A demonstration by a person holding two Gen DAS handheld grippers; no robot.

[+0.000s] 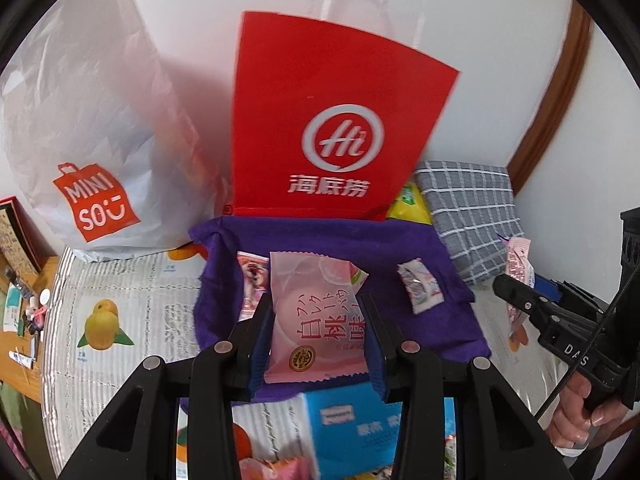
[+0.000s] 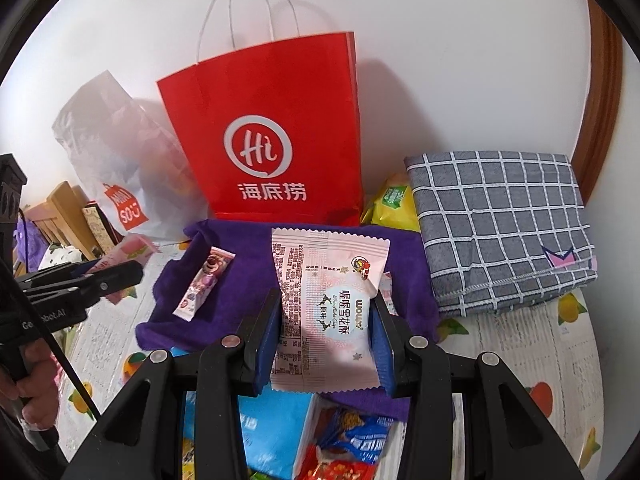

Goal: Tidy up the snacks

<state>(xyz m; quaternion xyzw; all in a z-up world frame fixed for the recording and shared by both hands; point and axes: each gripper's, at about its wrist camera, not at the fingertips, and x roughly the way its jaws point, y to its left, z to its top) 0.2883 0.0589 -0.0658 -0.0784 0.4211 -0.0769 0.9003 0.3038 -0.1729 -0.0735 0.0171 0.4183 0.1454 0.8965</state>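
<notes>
While both claws carry a snack, each hangs over the same purple cloth (image 1: pixel 420 248), so the coming move turns on where each packet sits above it. Left claw (image 1: pixel 316 344) is clenched on a pink peach packet (image 1: pixel 316 320), held upright with its long axis pointing away along the fingers, over the near middle of the cloth. Right claw (image 2: pixel 326 340) is clenched on a pale pink nougat packet (image 2: pixel 332 304), likewise lengthwise between the pads, and seems to hover over the cloth's right part. Already lying on the cloth are a bear candy bar (image 2: pixel 204 282) toward the left and a small wrapped candy (image 1: pixel 420 286) toward the right, well apart. Free cloth shows between them, so a drop there looks the natural next step; I judge the left claw nearer that gap. Behind the cloth stands a red paper bag (image 2: pixel 272 120), touching or just behind its far edge.
</notes>
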